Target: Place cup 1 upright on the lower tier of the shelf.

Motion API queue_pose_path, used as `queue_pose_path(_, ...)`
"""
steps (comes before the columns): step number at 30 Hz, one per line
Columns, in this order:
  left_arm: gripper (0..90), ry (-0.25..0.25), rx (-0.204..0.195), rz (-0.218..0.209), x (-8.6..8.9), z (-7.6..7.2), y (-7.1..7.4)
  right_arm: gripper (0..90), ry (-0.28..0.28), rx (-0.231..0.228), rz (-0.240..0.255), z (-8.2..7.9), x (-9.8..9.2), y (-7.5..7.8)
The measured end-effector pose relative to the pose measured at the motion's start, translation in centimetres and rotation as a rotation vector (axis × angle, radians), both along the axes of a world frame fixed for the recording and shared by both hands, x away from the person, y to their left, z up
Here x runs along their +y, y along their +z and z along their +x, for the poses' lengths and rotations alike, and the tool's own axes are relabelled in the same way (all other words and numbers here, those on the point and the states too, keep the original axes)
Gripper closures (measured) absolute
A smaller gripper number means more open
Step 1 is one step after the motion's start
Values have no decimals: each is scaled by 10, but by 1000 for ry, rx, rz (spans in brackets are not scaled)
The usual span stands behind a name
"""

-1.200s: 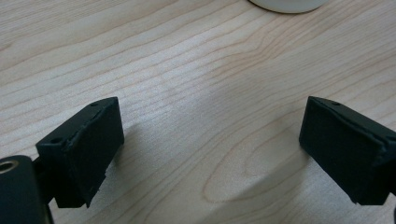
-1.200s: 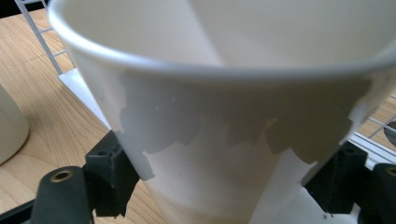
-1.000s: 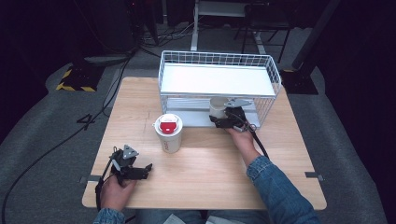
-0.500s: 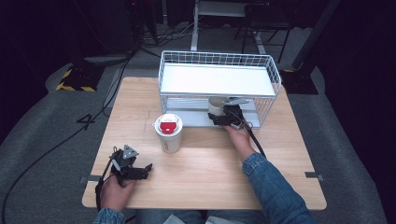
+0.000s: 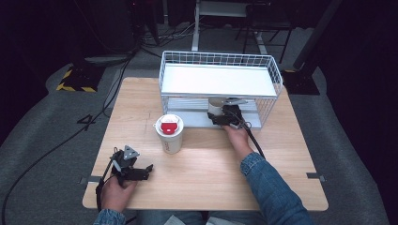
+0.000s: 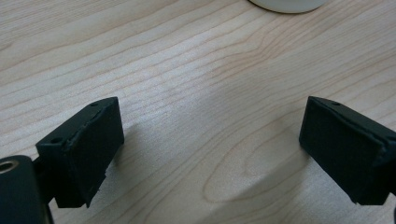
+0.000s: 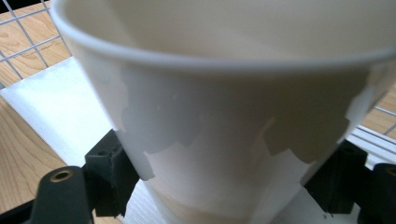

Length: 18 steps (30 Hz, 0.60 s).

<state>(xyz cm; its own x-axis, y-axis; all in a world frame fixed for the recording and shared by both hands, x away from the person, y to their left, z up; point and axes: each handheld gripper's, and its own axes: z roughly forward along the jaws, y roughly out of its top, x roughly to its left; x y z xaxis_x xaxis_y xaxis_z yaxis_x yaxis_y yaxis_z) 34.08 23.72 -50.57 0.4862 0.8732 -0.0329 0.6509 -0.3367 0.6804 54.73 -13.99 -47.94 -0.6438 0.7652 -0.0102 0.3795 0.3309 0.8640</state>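
Right gripper [image 5: 224,114] reaching into the lower tier of the white wire rack [image 5: 267,65], jaws clamped on the open white paper cup [image 5: 217,104]. In the right gripper view, cup [image 7: 224,116] right against the camera, 1 black jaw pressed to each side of its lower wall, mouth tilted toward the lens. Cup under the upper shelf, over the white base tray [image 7: 51,107], just ahead of the right hand [image 5: 236,136].

Left gripper [image 5: 136,172] low over the wooden table [image 5: 206,164] at the near left corner, jaws spread wide with bare wood between them. Lidded cup with a red top [image 5: 169,133] upright on the table, between the 2 grippers, in front of the rack.
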Motion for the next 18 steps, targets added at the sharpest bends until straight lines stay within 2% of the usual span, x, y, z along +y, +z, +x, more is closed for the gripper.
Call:
queue_pose_path(8, 70, 0, 0, 0, 0, 0, 0, 227, -8, 10, 13, 2, -2, -3)
queue_pose_path(11, 70, 0, 0, 1, 0, 0, 0, 165, -10, 12, 26, 3, -3, -2)
queue_pose_path(18, 70, 0, 0, 1, 0, 0, 0, 104, -18, 16, 14, 3, -4, -1)
